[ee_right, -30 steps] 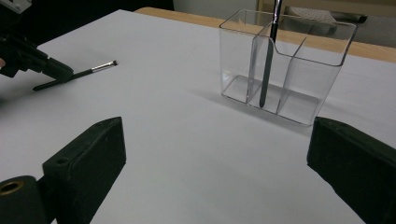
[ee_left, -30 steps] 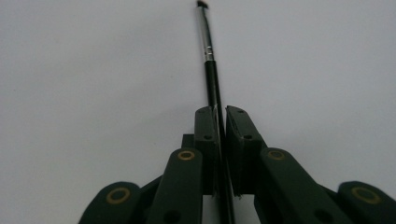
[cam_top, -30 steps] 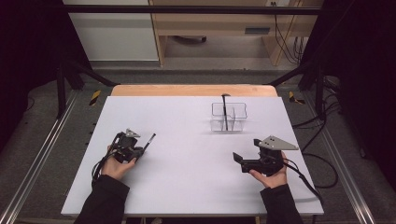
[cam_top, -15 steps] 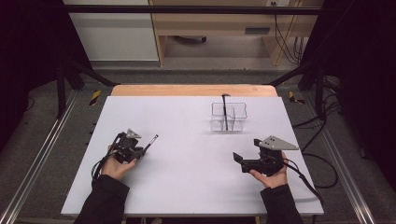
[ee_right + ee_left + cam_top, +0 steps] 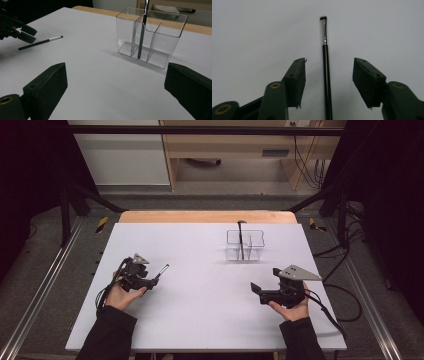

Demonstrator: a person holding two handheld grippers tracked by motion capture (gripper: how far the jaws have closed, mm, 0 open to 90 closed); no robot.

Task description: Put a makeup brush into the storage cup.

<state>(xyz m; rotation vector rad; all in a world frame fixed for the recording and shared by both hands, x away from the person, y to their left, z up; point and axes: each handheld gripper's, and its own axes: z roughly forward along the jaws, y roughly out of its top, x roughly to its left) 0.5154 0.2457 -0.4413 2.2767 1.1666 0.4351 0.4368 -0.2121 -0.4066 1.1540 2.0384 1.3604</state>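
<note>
On the left side of the white table, the left gripper sits low over the top. Its jaws have just been opening. They now stand apart, and the small brush lies between them on the table. The pads do not touch the brush; there is a gap on each side. The brush has a black handle, a shiny silver neck and short brown hairs at the tip. Its tip points away from the gripper. In the right gripper view you can see the same brush lying flat on the table with the left gripper's pads just beside its handle end.

Further right, near the back of the table, stands a clear plastic box. It has walls inside that split it into parts. 1 other dark brush stands upright in it, leaning on a wall in the middle.

On the right side, the right gripper is held just above the table, well apart from the box. Its 2 jaws stand wide apart with nothing between them. It points toward the left.
</note>
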